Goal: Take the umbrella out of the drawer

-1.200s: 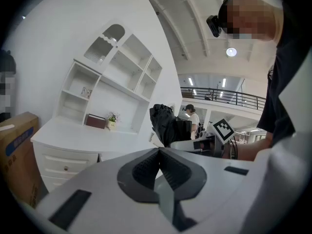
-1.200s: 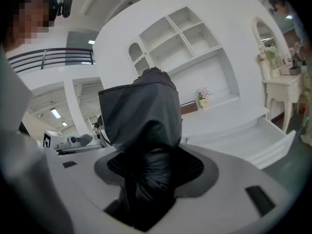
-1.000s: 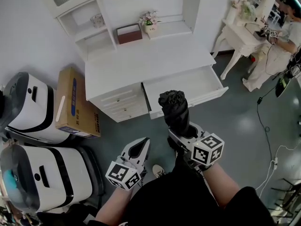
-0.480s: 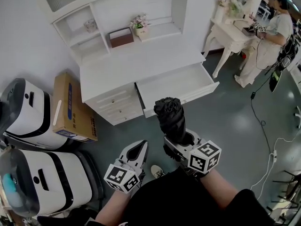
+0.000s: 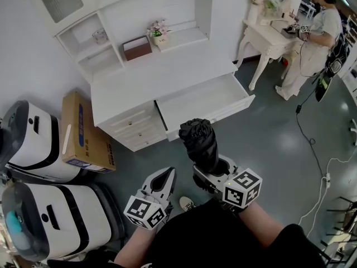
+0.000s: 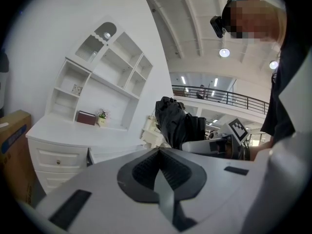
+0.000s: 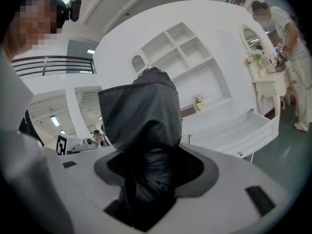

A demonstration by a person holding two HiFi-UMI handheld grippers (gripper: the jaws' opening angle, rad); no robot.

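Drawer (image 5: 207,98): pulled out of the white desk (image 5: 162,74) and open from above, with its bare white bottom showing.
Behind the drawer: the desk top is flat and bare. Shelves (image 5: 111,49) rise at its back.
In front of the drawer: grey floor (image 5: 268,149) lies open. A black folded umbrella (image 5: 199,144) stands upright there, clamped in the right gripper (image 5: 213,167), near the drawer's front edge.
Left of the drawer: shut drawer fronts (image 5: 134,124), then a cardboard box (image 5: 83,130) against the desk's side, then two white machines (image 5: 33,141). These close that side.
Right of the drawer: open floor. A dressing table (image 5: 268,35) with a person (image 5: 312,38) at it stands well apart, and a cable (image 5: 312,144) trails on the floor.
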